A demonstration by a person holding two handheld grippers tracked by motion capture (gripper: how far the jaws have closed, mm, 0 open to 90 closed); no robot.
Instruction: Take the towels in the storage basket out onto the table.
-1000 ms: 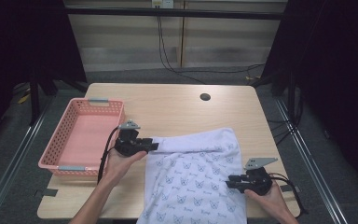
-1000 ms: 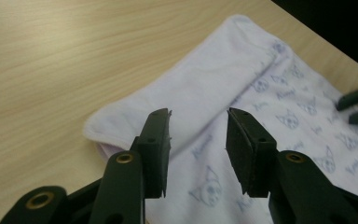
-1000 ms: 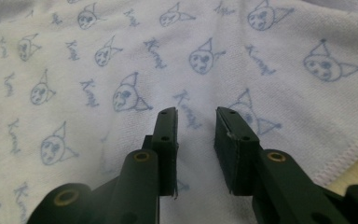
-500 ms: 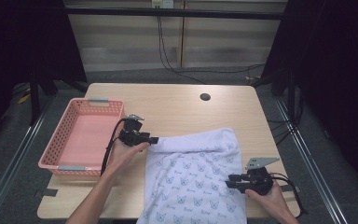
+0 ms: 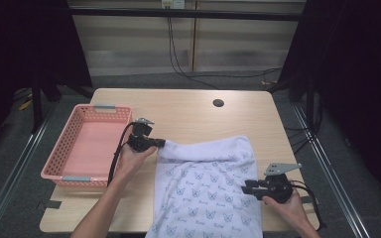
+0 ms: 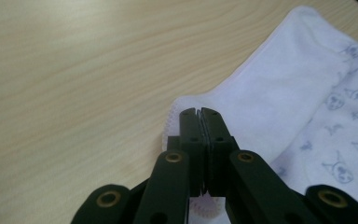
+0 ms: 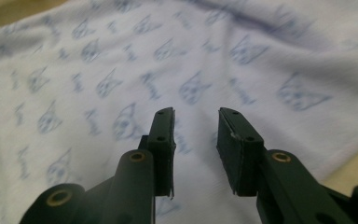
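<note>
One pink basket [image 5: 87,144] beside printed cloth [image 5: 208,188]

High view sits up above the near side of the table [image 5: 188,106], looking forward and down, far enough back to take in the whole top, the floor around it and the wall behind. Left gripper view rides right on the left tongs [image 6: 199,114] and looks along the jaws, super close, with bare wood to their left and the white cloth [image 6: 284,88] to their right. Right gripper view does the same from the right tongs [image 7: 196,123], close over the printed cloth ahead of its jaws. That cloth is what all three share.
</note>
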